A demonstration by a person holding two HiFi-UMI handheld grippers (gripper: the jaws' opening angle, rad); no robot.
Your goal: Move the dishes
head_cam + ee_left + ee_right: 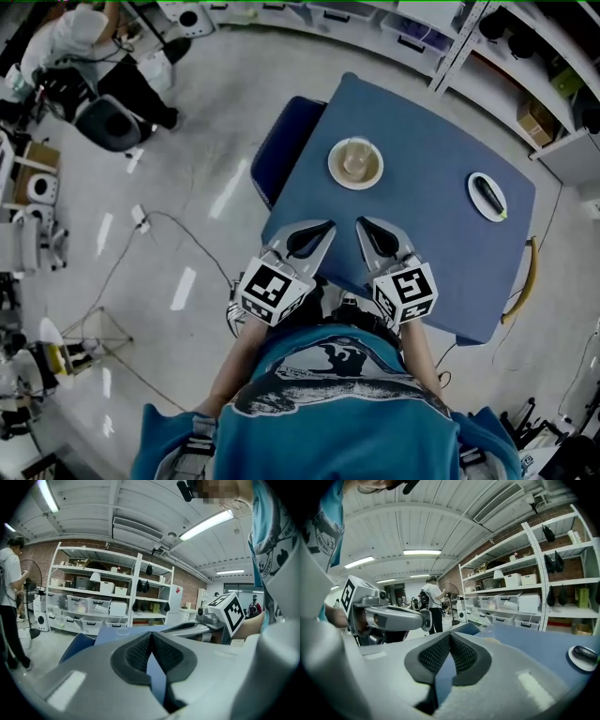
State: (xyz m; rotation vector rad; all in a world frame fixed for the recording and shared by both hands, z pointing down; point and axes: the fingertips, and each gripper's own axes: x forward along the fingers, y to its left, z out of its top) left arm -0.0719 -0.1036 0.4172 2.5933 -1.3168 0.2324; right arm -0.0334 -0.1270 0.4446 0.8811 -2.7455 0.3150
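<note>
On the blue table [422, 253] a beige plate [355, 163] carries a clear glass. Further right, a small white plate [487, 196] holds a dark oblong thing, and it also shows in the right gripper view as the white plate [582, 657]. My left gripper [328, 226] and right gripper [362, 224] hover side by side over the table's near edge, short of the beige plate. Both are shut and hold nothing. The left gripper [151, 634] has its pads meeting at the tips, and so does the right gripper [450, 634].
A dark blue chair [284, 146] stands tucked at the table's left side. A yellow curved piece [529, 278] hangs at its right edge. Shelving with bins [93, 604] lines the far wall. A person [75, 42] stands at the far left, and cables [159, 225] lie on the floor.
</note>
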